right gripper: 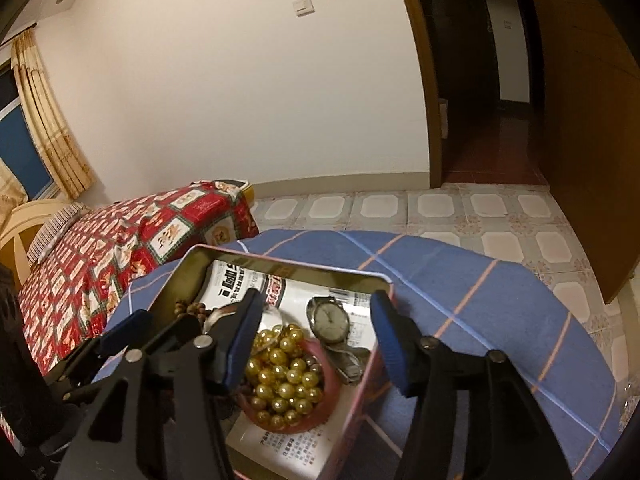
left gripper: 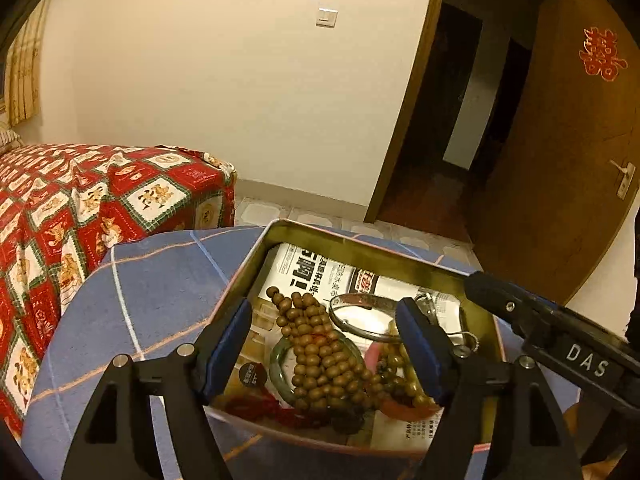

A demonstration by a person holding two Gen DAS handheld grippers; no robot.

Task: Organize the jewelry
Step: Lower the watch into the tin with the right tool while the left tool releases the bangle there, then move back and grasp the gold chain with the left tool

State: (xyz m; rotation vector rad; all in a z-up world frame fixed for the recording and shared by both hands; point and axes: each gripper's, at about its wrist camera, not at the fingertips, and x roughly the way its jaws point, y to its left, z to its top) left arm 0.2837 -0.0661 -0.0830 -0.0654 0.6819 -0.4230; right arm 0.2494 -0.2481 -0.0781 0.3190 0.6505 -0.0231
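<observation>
Left gripper (left gripper: 324,344): jaws apart, empty, above brown bead strand (left gripper: 320,352) and green bangle (left gripper: 280,372); right gripper (right gripper: 316,340): apart, poised over gold beads (right gripper: 284,376), watch (right gripper: 330,320) at 1 o'clock; all inside newspaper-lined tin (left gripper: 360,246), likely for containment

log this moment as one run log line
phase: hovering over tin | left gripper: open, above brown bead strand | right gripper: open, above gold beads | wristwatch: lying in tin | nothing grasped
</observation>
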